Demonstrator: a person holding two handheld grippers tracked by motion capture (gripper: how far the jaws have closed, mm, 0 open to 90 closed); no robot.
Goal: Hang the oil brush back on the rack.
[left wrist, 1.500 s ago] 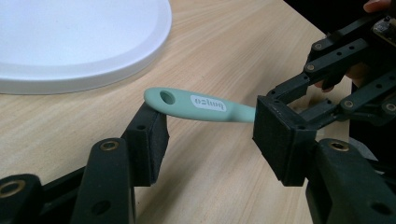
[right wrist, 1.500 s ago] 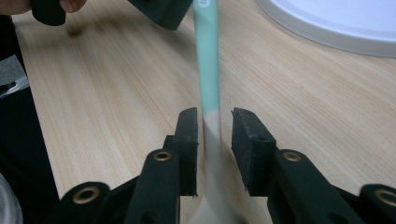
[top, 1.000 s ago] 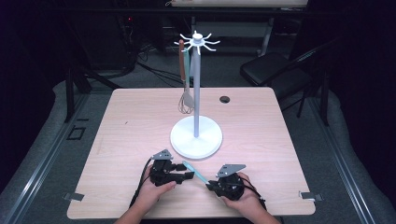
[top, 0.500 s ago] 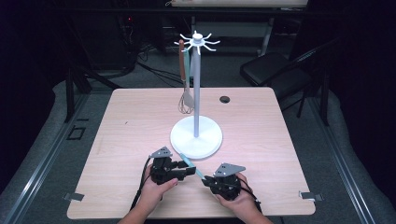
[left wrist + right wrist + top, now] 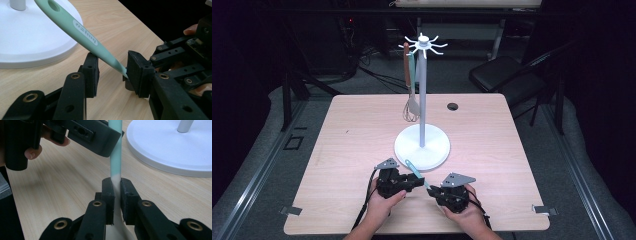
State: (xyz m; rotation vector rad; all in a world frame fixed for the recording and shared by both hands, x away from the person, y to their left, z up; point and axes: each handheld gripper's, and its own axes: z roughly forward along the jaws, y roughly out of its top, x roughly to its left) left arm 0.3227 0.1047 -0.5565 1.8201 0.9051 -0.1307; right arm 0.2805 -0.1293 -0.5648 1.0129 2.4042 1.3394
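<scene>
A light wood-grain table with rounded corners is carrying the scene, standing on a grey floor. Sitting directly on it, around the middle, is the round white base of a tall utensil stand, whose single pole is rising from the base's centre, and 1 small dark round thing is lying near the far edge, well apart from the base. In the left gripper view the same white base is lying flat on the pale boards, and in the right gripper view it is doing likewise.
</scene>
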